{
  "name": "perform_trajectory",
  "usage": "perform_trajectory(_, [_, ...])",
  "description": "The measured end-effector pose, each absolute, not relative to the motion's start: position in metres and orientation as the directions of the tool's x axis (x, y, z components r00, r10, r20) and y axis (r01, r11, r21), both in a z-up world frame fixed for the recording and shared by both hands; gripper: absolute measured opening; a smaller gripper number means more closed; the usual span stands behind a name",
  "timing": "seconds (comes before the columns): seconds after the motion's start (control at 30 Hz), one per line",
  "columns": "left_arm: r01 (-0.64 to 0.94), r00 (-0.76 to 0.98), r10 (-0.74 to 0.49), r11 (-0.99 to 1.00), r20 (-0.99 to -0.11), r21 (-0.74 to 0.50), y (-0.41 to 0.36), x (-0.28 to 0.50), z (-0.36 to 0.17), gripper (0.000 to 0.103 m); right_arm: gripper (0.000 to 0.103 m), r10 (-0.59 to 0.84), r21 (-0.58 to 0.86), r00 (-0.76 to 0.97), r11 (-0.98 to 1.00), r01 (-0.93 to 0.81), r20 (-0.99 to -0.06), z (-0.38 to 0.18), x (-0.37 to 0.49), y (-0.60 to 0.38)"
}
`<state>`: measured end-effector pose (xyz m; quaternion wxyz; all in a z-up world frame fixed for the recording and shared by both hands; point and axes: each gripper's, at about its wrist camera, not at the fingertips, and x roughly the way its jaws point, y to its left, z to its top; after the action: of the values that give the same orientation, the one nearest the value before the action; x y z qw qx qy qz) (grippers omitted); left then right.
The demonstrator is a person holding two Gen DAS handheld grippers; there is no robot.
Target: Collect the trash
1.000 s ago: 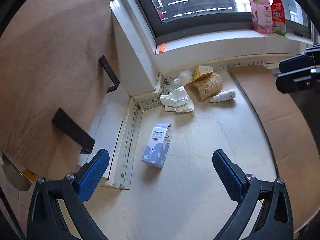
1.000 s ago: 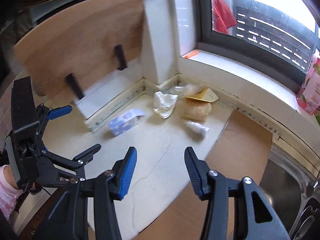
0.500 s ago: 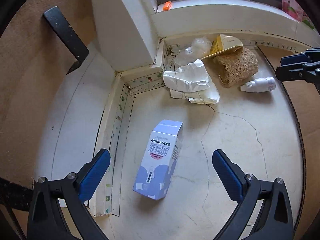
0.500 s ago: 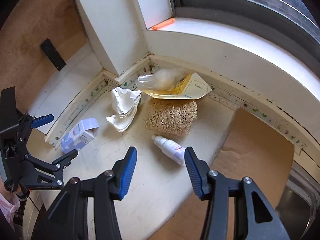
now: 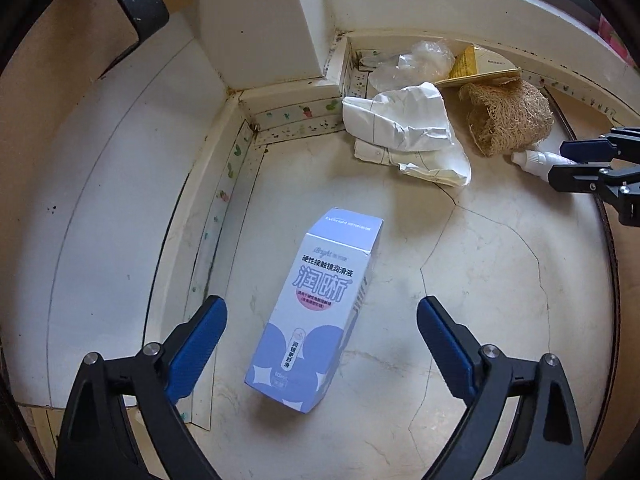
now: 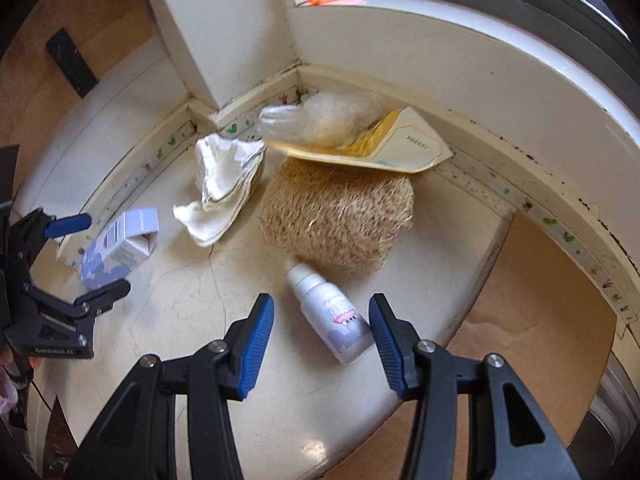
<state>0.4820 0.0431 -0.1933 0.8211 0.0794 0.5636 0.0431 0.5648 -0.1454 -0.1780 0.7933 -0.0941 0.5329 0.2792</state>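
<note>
Nothing collected: left gripper point(image 5: 322, 334) jaws closing astride the box point(image 5: 316, 316), right gripper point(image 6: 322, 330) jaws half-open astride the bottle point(image 6: 332, 320) beside the loofah point(image 6: 340, 220), untouched

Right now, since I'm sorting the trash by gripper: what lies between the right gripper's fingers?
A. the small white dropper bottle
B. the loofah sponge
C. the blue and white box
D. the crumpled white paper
A. In the right wrist view the small white dropper bottle lies on the counter between the fingers of the right gripper, whose pads do not press it.
</note>
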Motion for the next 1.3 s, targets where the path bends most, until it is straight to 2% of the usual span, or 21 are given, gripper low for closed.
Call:
perform_trajectory(0.03, [0.020, 0.357, 0.156, 0.985, -0.921, 0.174, 0.042, 0.483, -0.194, 0.089, 0.049, 0.337, 0.136, 0.278, 0.821, -0.555, -0.899, -0.179, 0.561, -0.144])
perform_trajectory(0.07, [0.020, 0.352, 0.148, 0.986, -0.924, 0.166, 0.041, 0.484, -0.196, 0.082, 0.044, 0.328, 0.118, 0.284, 0.815, -0.567, -0.901, -0.181, 0.558, -0.143])
perform_trajectory(0.1, [0.021, 0.345, 0.139, 0.988, -0.928, 0.156, 0.041, 0.485, -0.197, 0.077, 0.035, 0.319, 0.107, 0.284, 0.812, -0.573, -0.904, -0.182, 0.556, -0.142])
perform_trajectory(0.17, [0.016, 0.330, 0.124, 0.990, -0.936, 0.137, 0.041, 0.488, -0.199, 0.063, 0.025, 0.311, 0.109, 0.259, 0.804, -0.584, -0.914, -0.187, 0.553, -0.140])
perform_trajectory(0.2, [0.012, 0.325, 0.116, 0.992, -0.939, 0.126, 0.041, 0.489, -0.200, 0.059, 0.025, 0.311, 0.107, 0.259, 0.803, -0.586, -0.914, -0.187, 0.550, -0.140])
perform_trajectory(0.27, [-0.007, 0.306, 0.098, 0.995, -0.947, 0.101, 0.043, 0.492, -0.203, 0.038, 0.025, 0.311, 0.108, 0.260, 0.804, -0.585, -0.914, -0.188, 0.547, -0.141])
perform_trajectory(0.3, [-0.015, 0.300, 0.090, 0.996, -0.950, 0.090, 0.044, 0.492, -0.204, 0.035, 0.025, 0.316, 0.116, 0.254, 0.805, -0.582, -0.914, -0.188, 0.545, -0.142])
perform_trajectory(0.57, [-0.052, 0.340, 0.087, 0.996, -0.936, 0.074, 0.036, 0.472, -0.197, 0.033, 0.024, 0.316, 0.130, 0.256, 0.823, -0.553, -0.914, -0.190, 0.520, -0.145])
perform_trajectory(0.73, [-0.085, 0.368, 0.082, 0.995, -0.926, 0.054, 0.035, 0.450, -0.178, 0.033, 0.024, 0.364, 0.182, 0.265, 0.830, -0.527, -0.893, -0.175, 0.497, -0.156])
perform_trajectory(1.3, [0.012, 0.574, -0.055, 0.998, -0.817, -0.059, -0.019, 0.326, -0.059, 0.033, 0.024, 0.504, 0.288, 0.348, 0.807, -0.516, -0.790, -0.078, 0.367, -0.173])
